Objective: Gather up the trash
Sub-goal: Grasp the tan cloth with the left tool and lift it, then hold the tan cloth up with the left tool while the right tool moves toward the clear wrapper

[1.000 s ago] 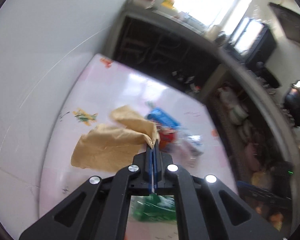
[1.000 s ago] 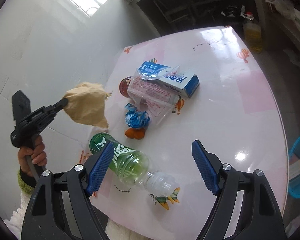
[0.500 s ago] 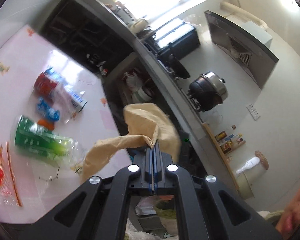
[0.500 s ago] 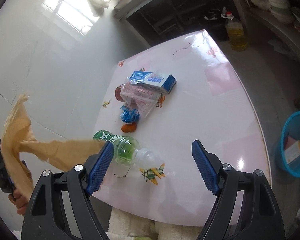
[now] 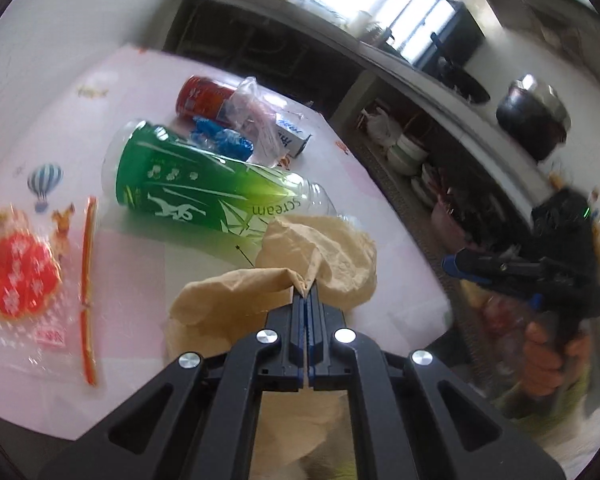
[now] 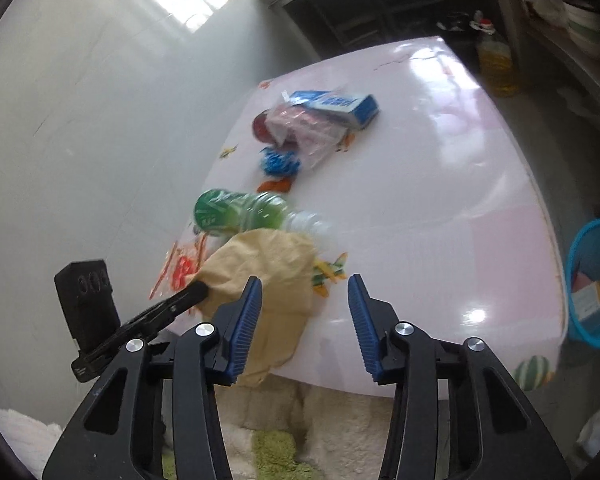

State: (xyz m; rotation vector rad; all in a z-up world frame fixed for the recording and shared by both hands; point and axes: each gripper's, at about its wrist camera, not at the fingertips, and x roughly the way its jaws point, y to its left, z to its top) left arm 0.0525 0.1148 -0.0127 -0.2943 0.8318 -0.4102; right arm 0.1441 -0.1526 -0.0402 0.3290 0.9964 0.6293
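My left gripper (image 5: 309, 295) is shut on a crumpled brown paper bag (image 5: 236, 304), held over the near table edge; both show in the right wrist view, the gripper (image 6: 198, 290) and the bag (image 6: 268, 268). My right gripper (image 6: 305, 312) is open and empty, just right of the bag; it shows in the left wrist view (image 5: 452, 262). A green plastic bottle (image 5: 204, 192) lies on the table behind the bag. Further back lie a blue wrapper (image 5: 224, 140), a red can (image 5: 200, 98), a clear plastic bag (image 5: 256, 120) and a blue-white carton (image 6: 336, 104).
A red snack wrapper (image 5: 24, 280) lies at the table's near left. A blue bin (image 6: 596, 280) stands on the floor right of the pink-white table (image 6: 440, 208). A tiled wall is at the left. Shelves and a counter with pots line the back.
The left gripper has swung back over the near table edge with the paper bag and lowered it next to the bottle. The right gripper's fingers stand closer together and nearer the bag.
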